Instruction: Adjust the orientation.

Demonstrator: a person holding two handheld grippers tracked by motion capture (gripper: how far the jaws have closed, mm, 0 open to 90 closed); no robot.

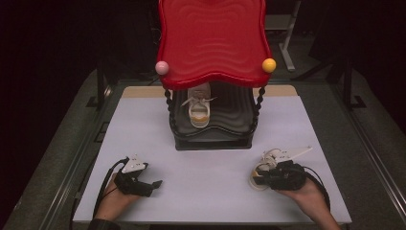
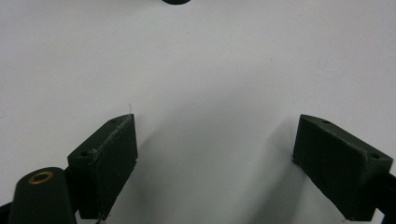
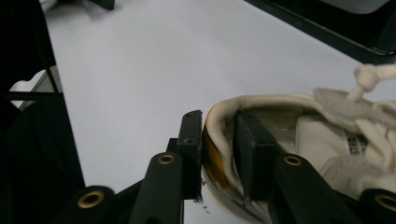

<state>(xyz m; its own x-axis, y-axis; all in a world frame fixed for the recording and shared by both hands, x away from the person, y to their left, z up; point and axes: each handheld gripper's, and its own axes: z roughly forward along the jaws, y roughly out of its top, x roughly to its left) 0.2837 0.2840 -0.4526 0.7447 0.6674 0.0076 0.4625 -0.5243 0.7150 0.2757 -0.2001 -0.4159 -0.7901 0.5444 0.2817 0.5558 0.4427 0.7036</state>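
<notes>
Two shoes | right gripper [image 3: 218,154] clamps sneaker [image 3: 299,135] heel | left gripper [image 2: 215,158] wide | rack [image 1: 213,139] ahead

A dim recording lab: a white worktop [image 1: 210,191] on a metal frame, black curtains around, and a staged red-roofed shoe rack [image 1: 213,43].

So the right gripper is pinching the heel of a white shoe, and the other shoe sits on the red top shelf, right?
Not quite. The other shoe sits on the black lower shelf, under the red top shelf, as the high view shows. The right gripper does pinch the white shoe by its heel.
</notes>
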